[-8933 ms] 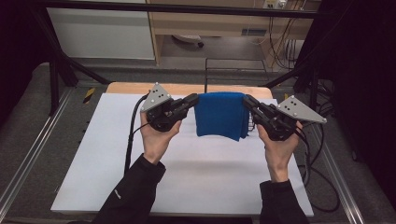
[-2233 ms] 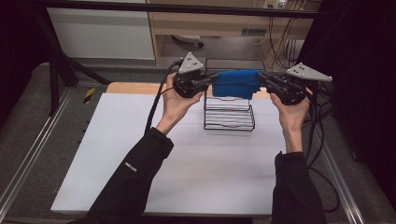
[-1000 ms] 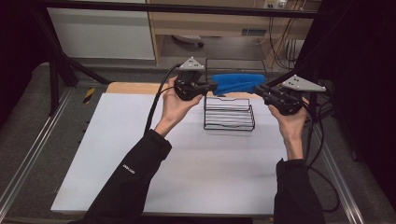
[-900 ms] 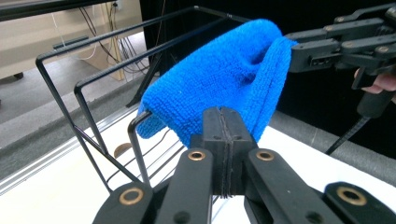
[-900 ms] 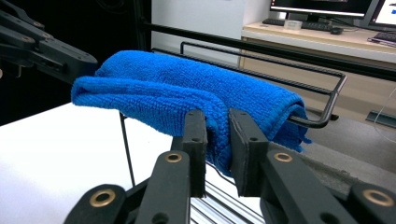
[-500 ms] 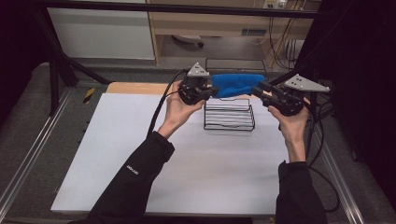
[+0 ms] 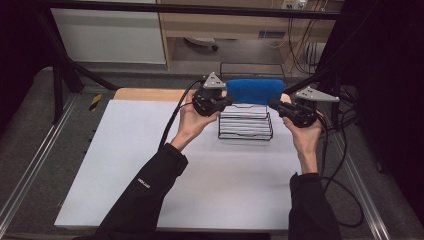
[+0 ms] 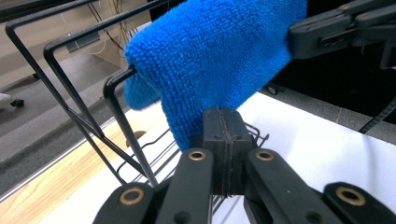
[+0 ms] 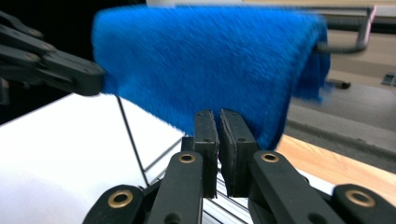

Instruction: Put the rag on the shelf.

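Blue cloth now draped over the wire rack at upper centre, no longer stretched; left gripper clenched empty, right gripper nearly closed, empty — hanging looks done.

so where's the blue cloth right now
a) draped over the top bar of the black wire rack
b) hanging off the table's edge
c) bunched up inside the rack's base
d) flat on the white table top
a: the blue cloth hangs folded over the upper bar of the black wire rack, with the left gripper and right gripper at its two ends.
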Demonstrator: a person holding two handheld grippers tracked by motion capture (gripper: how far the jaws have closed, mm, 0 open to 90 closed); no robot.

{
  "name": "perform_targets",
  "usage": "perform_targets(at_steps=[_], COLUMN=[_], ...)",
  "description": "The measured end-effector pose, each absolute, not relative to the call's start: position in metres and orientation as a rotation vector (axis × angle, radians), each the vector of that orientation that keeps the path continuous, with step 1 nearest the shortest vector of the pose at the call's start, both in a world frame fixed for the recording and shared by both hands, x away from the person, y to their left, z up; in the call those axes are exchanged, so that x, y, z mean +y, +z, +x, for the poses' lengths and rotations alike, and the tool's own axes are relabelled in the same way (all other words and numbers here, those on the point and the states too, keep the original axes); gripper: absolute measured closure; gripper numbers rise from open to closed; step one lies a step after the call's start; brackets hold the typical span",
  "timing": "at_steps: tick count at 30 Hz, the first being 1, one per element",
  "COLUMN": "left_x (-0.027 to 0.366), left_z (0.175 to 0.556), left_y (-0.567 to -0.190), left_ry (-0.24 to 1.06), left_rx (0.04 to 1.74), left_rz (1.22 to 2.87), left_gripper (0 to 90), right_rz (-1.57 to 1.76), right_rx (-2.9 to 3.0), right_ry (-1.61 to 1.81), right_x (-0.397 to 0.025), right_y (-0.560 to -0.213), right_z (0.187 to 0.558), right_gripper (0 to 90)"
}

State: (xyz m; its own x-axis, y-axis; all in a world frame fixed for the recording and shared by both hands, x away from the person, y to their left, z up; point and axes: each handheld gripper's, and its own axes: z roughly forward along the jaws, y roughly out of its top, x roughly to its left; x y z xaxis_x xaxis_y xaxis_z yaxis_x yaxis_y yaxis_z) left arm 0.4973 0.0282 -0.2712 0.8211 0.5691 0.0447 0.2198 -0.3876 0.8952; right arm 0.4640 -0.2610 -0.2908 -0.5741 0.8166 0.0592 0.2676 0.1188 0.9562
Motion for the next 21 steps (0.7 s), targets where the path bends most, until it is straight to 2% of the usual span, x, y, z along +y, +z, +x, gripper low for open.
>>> perform_targets(at_steps=[5,10,13,16,21], left_x=[0.033,0.047,0.059,0.07,0.088], left_z=[0.497,0.491,0.487,0.483,0.475], left_y=[-0.274,-0.274,-0.273,-0.275,-0.284], left_ry=[0.41,0.414,0.415,0.417,0.408], left_rx=[0.59,0.604,0.624,0.646,0.677], left_rz=[1.95,1.944,1.925,1.919,1.942], left_gripper=[89.5,82.3,76.1,69.9,57.2], right_rz=[1.042,1.004,0.999,1.014,1.038], right_rx=[1.905,1.887,1.881,1.857,1.853], right_ry=[1.467,1.489,1.5,1.512,1.55], right_x=[-0.262,-0.262,-0.263,-0.262,-0.26], right_y=[-0.295,-0.287,-0.282,-0.28,-0.281], right_z=[0.464,0.453,0.447,0.442,0.436], right_gripper=[83.6,76.2,68.5,53.6,35.6])
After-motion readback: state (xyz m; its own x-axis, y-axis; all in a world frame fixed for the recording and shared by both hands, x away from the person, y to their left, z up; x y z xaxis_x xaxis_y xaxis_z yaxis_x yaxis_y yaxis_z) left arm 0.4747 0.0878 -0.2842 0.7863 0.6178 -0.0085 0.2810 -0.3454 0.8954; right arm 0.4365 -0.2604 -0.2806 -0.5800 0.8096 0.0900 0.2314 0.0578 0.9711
